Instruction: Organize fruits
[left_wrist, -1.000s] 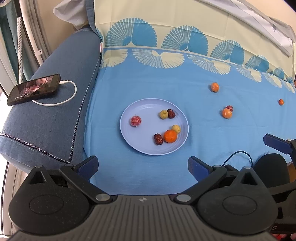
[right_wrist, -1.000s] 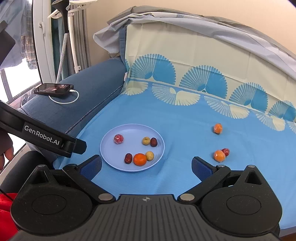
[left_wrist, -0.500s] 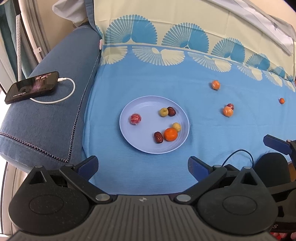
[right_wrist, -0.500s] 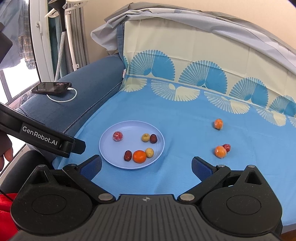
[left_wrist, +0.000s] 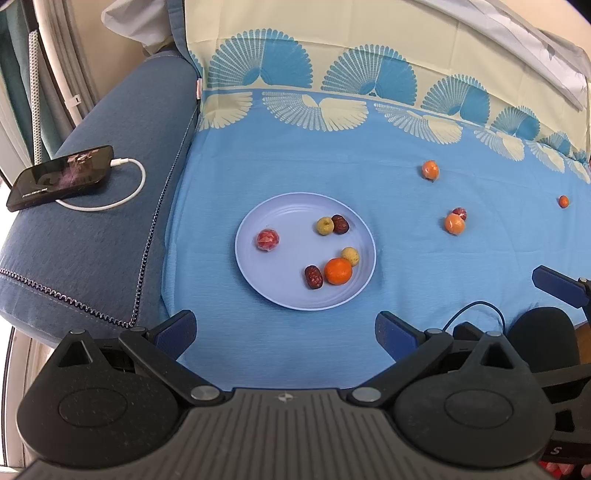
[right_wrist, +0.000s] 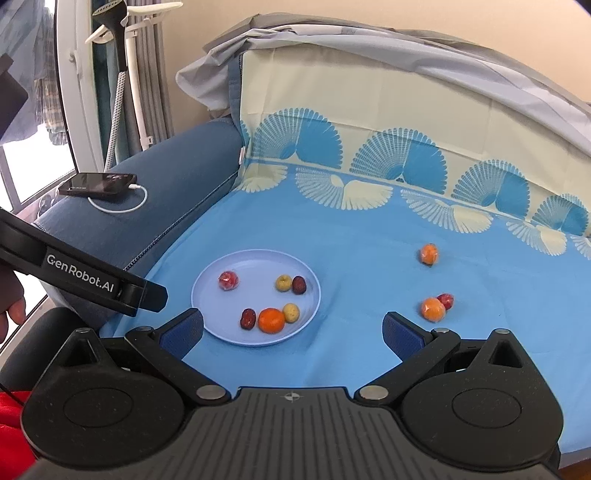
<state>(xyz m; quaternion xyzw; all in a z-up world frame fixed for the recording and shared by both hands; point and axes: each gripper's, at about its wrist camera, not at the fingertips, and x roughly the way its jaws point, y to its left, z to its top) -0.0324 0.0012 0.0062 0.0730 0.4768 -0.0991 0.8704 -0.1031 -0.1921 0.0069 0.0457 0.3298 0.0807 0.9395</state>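
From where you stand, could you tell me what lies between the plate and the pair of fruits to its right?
Nothing: in both wrist views only bare blue sheet separates the plate from the orange-and-red pair.

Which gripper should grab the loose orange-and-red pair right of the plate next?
Right, probably. In its view, the wrapped orange and red fruit lie just beyond the right gripper, near its right finger. The left gripper faces the plate, farther from that pair. Both are open and empty.

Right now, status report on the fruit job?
Left gripper and right gripper open, empty. Six fruits on plate; four loose on blue sheet, nearest the wrapped orange. Path clear.
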